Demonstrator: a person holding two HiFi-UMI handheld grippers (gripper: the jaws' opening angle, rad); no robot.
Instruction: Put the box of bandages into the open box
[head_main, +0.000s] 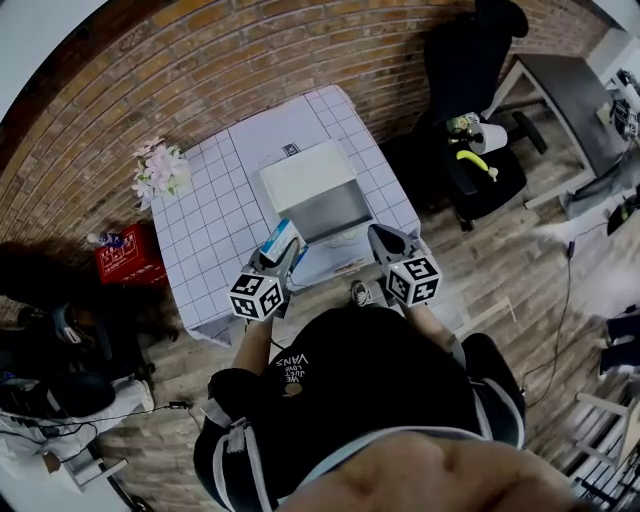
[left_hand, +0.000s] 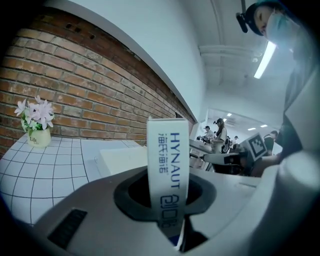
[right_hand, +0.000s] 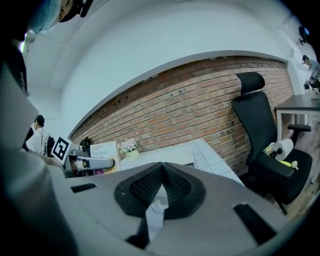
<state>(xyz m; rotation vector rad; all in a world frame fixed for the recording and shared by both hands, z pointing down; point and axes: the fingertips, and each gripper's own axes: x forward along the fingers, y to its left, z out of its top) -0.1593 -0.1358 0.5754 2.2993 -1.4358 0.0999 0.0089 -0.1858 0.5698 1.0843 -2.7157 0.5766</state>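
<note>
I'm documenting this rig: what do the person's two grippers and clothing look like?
Both the left gripper and right gripper have light grey bodies, each carrying a cube with black-and-white square markers. The jaws are lined with dark, textured pads. The person wears a black top with white lettering.

White-and-blue box of bandages (left_hand: 167, 165), white grid-lined table (head_main: 200, 262), red-brown brick wall (head_main: 220, 60), red crate (head_main: 130, 255), black chair (head_main: 465, 60)

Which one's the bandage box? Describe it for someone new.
At the grid-cloth table by the brick wall, look just left of the big open box. The bandage box is the slim white carton with blue print, clamped in the left gripper.
</note>
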